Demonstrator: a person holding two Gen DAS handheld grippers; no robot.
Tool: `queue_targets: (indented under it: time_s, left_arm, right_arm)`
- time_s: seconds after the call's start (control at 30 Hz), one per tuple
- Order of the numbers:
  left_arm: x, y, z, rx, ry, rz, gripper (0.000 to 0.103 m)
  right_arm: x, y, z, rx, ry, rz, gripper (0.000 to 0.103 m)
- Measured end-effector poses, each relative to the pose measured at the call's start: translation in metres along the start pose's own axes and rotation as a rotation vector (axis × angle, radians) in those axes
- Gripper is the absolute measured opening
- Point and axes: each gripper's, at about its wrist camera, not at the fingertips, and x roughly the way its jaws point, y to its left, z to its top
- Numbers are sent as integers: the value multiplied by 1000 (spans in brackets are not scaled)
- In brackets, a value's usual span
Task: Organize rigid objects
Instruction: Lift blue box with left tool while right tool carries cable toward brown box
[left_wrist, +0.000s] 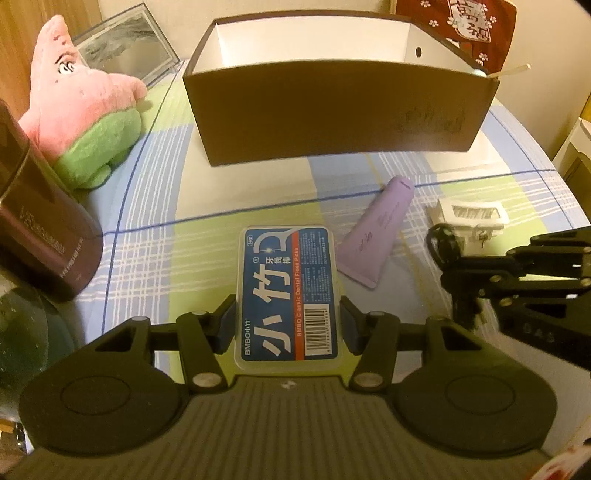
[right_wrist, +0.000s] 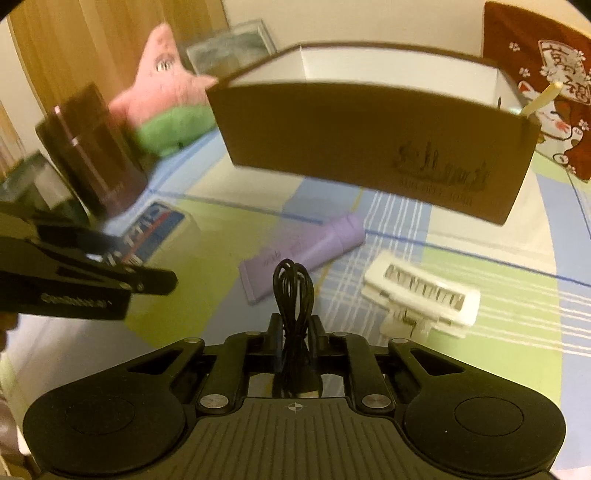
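Left wrist view first: the left gripper (left_wrist: 287, 325) has its jaws clamped on the long sides of the floss pick box (left_wrist: 287, 295), a flat clear plastic case with a blue label. It's held above the checked tablecloth (left_wrist: 207, 206), with the open brown storage box (left_wrist: 332, 96) straight ahead toward the table's far edge. I'd guess that case is light and stiff but slick, so pinching the long edges like this seems right; squeeze too hard and the lid might pop. A purple tube (left_wrist: 376, 232) and a white plastic clip thing (left_wrist: 469, 216) lie on the cloth to the right, well short of the storage box. Pink plush (left_wrist: 81, 96) and a dark tin (left_wrist: 40, 229) sit along the left edge

Right wrist view: the right gripper (right_wrist: 295, 332) is closed tight on a bundled black cable (right_wrist: 293, 295), loops poking up between the fingers. Light and floppy, so gripping at the bundled middle keeps it together. It hangs above the cloth near the tube, and the storage box is ahead
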Motion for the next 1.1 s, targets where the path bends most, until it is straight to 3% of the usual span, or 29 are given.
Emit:
queue_targets:
  time_s: [0.6, 1.1]
  left_arm:
    - [-22, 2, 53, 49, -121, 0, 53]
    - [-31, -4, 146, 88, -256, -24, 53]
  right_arm:
    - [-45, -12, 52, 74, -195, 36, 12]
    - [-70, -50, 140, 108, -349, 34, 12]
